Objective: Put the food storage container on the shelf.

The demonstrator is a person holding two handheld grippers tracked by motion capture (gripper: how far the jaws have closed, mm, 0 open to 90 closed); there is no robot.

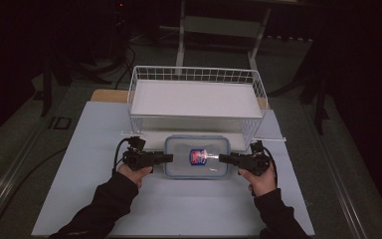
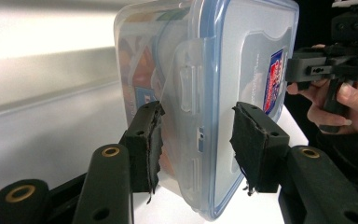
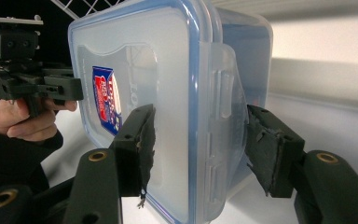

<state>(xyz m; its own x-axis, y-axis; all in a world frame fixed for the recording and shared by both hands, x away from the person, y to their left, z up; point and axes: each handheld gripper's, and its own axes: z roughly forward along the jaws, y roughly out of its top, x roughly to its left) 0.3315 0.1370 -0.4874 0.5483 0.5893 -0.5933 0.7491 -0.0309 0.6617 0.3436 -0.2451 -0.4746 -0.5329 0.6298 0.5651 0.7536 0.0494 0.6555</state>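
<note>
- Clear lidded container lies flat on the white table, just in front of the wire basket.
- Left gripper and right gripper each straddle an end latch flap, jaws apart, pads not visibly touching.
- Risk, as I judge it: uneven closing could skew or slide the box (smooth plastic).
- Gripper views show latches; high view shows basket, layout.

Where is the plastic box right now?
In the high view, the plastic box sits mid-table between the left gripper and right gripper, just before the wire basket.
</note>
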